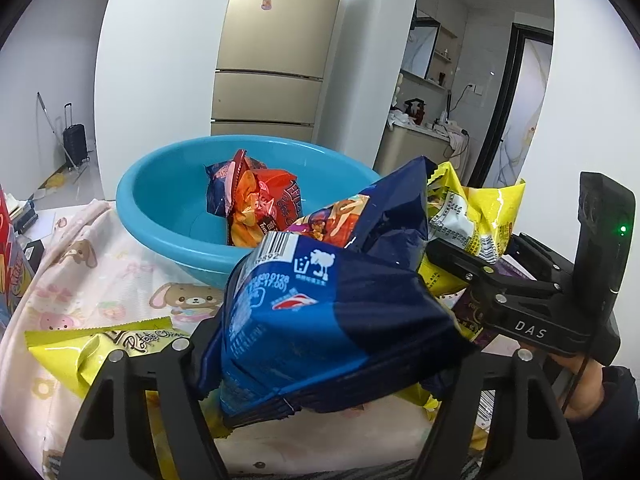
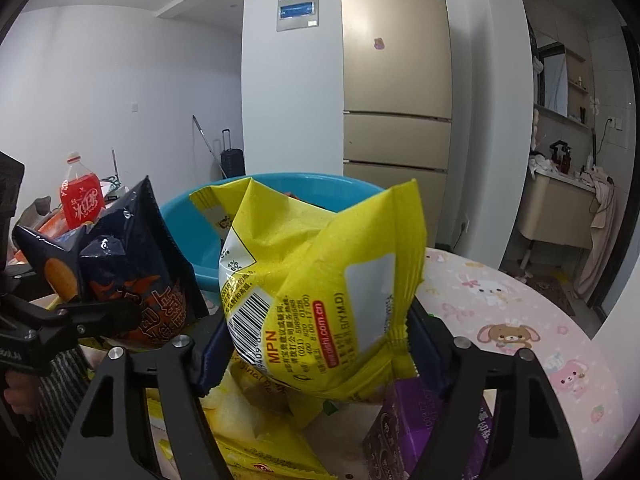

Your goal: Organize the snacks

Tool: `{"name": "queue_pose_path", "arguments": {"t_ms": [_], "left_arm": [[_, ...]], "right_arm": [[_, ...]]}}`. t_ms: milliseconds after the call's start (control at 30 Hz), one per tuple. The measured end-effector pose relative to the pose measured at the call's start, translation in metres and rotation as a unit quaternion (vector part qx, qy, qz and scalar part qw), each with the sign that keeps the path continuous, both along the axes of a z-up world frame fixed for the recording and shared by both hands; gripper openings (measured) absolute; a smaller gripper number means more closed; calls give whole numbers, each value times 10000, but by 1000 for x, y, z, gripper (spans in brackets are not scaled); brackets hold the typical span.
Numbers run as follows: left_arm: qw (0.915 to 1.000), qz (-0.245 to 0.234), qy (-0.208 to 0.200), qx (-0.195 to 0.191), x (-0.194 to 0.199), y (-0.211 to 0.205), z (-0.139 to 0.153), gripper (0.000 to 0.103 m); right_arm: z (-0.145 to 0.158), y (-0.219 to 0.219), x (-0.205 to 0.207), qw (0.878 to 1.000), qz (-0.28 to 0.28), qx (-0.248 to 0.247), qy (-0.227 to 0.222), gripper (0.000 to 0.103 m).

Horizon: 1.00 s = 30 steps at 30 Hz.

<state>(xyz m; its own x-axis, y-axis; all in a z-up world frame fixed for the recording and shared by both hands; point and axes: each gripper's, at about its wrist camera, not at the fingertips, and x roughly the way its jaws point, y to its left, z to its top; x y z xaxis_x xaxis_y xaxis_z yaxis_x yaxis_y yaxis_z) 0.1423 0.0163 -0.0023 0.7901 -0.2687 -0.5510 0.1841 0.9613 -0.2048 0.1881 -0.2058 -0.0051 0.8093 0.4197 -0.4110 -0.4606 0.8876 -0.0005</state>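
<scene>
The left gripper [image 1: 332, 344] has its jaws closed on a blue bag [image 1: 320, 312], lifted above the bench [image 1: 120, 280] just in front of the blue bowl [image 1: 160, 208]. The right gripper [image 2: 320, 344] has its jaws closed on a yellow bag [image 2: 320, 280], also near the bowl, which holds an orange bag [image 1: 260, 204].

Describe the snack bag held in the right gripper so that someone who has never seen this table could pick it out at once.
Start at the blue basin on the pink cartoon tablecloth. Just in front of it, the right gripper clamps a puffy yellow bag. Unlike the dark blue bag beside it, it shows a barcode and red print.
</scene>
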Motion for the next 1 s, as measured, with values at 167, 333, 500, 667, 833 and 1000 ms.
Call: {"name": "queue_pose_path", "arguments": {"t_ms": [167, 333, 500, 667, 833, 1000], "left_arm": [[9999, 14, -154, -11, -9, 1, 9, 77], [9991, 45, -373, -177, -19, 7, 19, 77], [9980, 189, -530, -288, -24, 11, 27, 77], [9964, 398, -672, -319, -29, 15, 32, 76], [9951, 508, -785, -314, -33, 16, 36, 76], [9936, 672, -869, -266, -34, 15, 36, 76]], "right_arm": [[9, -8, -6, 9994, 88, 330, -67, 74], [19, -14, -15, 9980, 136, 573, -232, 74], [26, -19, -22, 9956, 187, 811, -424, 74], [30, -17, -26, 9943, 278, 874, -551, 73], [30, -17, -30, 9939, 285, 848, -639, 73], [31, -17, -32, 9939, 243, 777, -739, 73]]}}
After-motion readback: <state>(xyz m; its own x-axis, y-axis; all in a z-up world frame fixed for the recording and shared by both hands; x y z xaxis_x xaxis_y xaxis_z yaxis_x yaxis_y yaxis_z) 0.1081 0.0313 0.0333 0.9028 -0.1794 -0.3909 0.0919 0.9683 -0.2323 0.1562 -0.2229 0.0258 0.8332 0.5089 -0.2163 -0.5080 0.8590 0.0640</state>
